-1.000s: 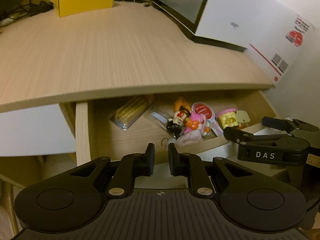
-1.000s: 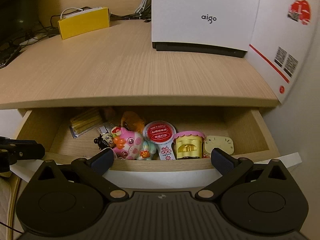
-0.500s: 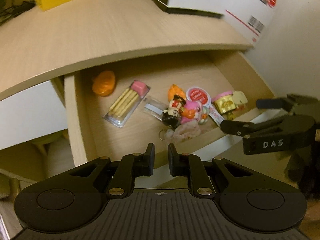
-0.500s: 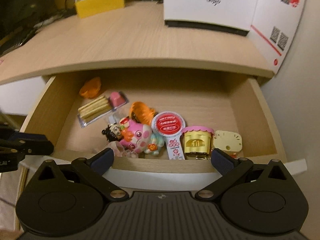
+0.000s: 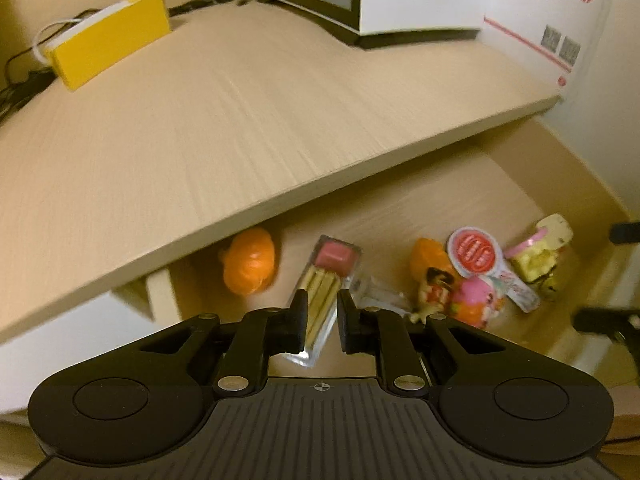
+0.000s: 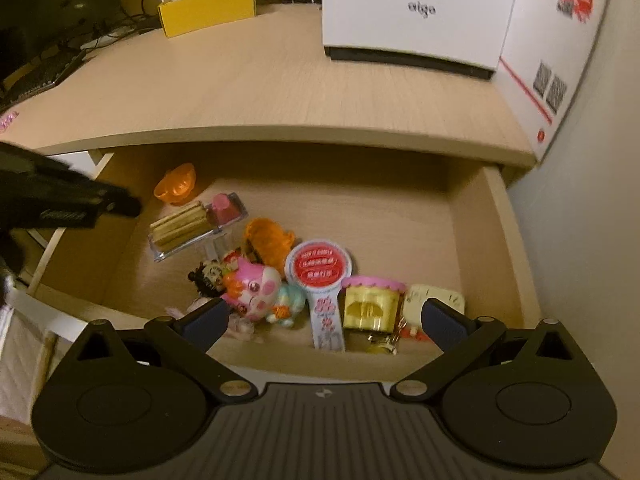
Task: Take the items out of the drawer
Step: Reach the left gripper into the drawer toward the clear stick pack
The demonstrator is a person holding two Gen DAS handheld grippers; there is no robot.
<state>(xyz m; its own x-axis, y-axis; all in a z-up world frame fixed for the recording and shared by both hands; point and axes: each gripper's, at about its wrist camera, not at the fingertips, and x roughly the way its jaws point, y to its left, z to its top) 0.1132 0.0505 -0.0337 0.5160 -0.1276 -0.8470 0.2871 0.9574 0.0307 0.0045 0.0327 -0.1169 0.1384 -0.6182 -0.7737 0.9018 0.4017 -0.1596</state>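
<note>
- The open drawer (image 6: 492,216) under the wooden desk top (image 6: 280,92) shows more of its floor than a second ago, both cameras now looking down into it from higher up.
- The left gripper (image 5: 322,312) has swung toward the drawer's left end; its jaws, nearly shut a second ago, are opening, with a narrow gap and nothing pressed between the pads. Seen through that gap is the clear case of biscuit sticks (image 5: 320,300), which lies below the fingertips, not held.
- An orange cup-shaped toy (image 6: 176,186), hidden under the desk edge a second ago, sits in the drawer's back left corner, just behind the case.
- The right gripper (image 6: 324,316) hovers over the drawer's front edge, jaws spread wide and empty, as before.
- Along the front edge lie the pink pig figure (image 6: 250,286), the red-and-white round label (image 6: 318,266), the yellow toy with a pink rim (image 6: 370,304) and a pale yellow piece (image 6: 434,294), all in the same places.
- On the desk top, the yellow box (image 6: 206,8) stays at the back left, the white box marked "aigo" (image 6: 416,12) at the back right.
</note>
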